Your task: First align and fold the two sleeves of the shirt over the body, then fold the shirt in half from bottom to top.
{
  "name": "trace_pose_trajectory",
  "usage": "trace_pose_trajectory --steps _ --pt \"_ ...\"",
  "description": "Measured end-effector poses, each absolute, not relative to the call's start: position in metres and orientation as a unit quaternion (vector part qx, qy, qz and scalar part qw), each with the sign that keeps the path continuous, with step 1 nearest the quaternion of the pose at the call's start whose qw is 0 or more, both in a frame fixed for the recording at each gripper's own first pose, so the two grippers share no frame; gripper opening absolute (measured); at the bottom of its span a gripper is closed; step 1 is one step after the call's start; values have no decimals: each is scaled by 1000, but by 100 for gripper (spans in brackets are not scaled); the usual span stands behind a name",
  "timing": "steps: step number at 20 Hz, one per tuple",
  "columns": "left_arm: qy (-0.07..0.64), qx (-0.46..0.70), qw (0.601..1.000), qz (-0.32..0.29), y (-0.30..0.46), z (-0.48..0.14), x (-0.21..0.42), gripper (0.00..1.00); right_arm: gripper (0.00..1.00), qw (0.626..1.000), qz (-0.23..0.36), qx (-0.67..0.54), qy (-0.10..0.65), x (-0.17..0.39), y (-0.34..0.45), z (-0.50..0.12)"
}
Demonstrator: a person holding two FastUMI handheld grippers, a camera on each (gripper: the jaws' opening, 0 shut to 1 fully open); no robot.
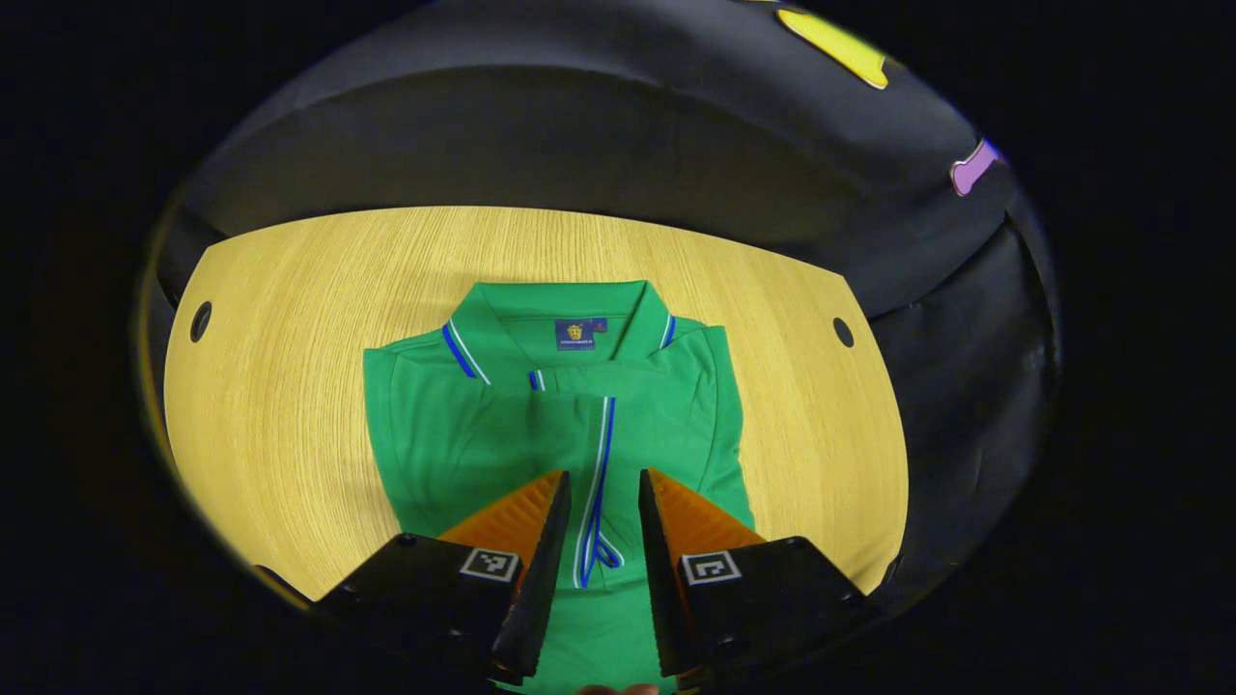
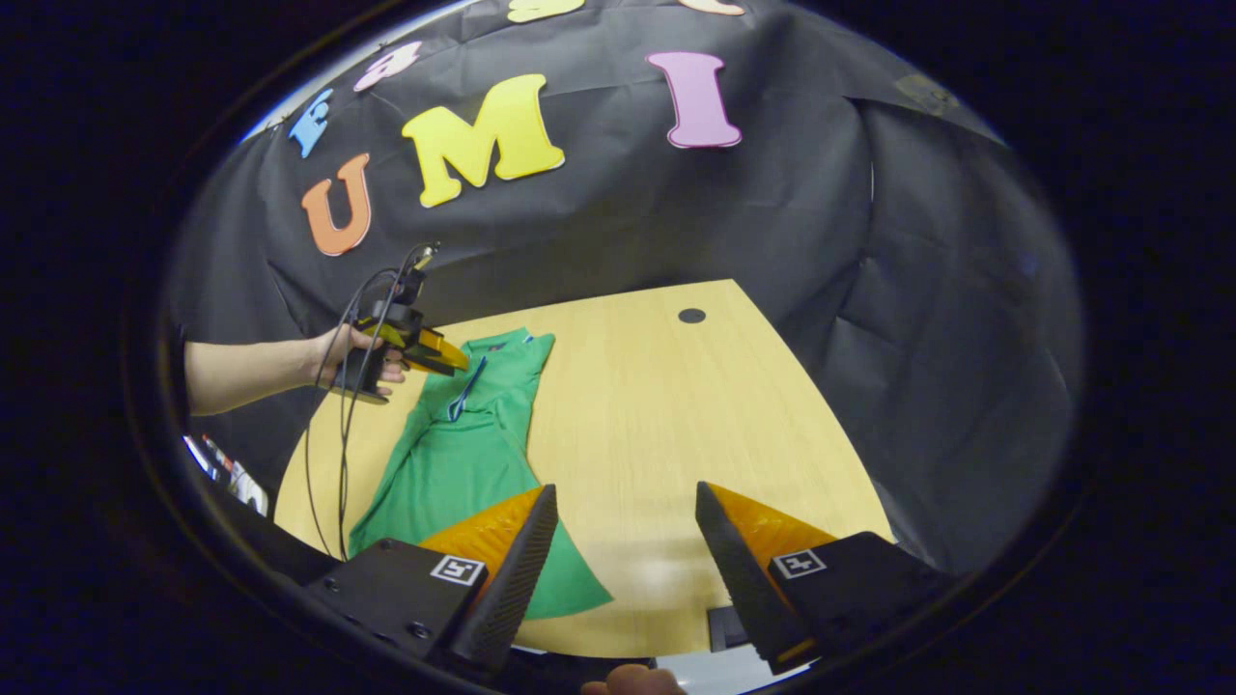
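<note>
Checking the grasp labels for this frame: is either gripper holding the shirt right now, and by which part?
Nothing is held. The left gripper hangs open above the green shirt, whose sleeves lie folded over the body. The right gripper is open over the table.

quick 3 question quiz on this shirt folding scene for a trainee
1. True or false: both sleeves already lie over the body of the shirt.
2. What is under the shirt? A) table B) floor C) chair
3. Fill in: in its own view the right gripper has its fingers ____ over the table's near edge.

Key: 1 true; 2 A; 3 open
</note>
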State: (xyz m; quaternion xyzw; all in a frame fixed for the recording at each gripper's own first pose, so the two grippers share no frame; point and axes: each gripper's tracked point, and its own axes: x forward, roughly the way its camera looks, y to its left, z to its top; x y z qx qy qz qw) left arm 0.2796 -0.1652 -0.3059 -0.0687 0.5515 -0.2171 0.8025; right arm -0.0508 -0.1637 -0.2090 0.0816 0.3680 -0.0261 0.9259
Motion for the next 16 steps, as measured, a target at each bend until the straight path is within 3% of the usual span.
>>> trace_pose_trajectory --steps 1,4,10,11,12,16 --pt "544 -66 807 -219 -164 -299 277 48 92 926 -19 77 369 -49 -161 -209" --pt "517 -57 824 -222 -153 -270 262 93 92 928 7 68 367 -47 -146 -203" --pt "471 -67 855 -207 -111 -225 187 93 92 928 68 50 362 -40 -109 -197" --pt "478 -64 851 -208 -101 -226 163 84 92 926 80 48 365 -41 -102 -200" --pt "482 -54 850 -203 -86 -227 141 100 92 923 94 44 371 -46 -95 -203" --pt "499 -55 849 -166 -26 -241 49 99 92 908 126 -2 399 -69 -85 -230"
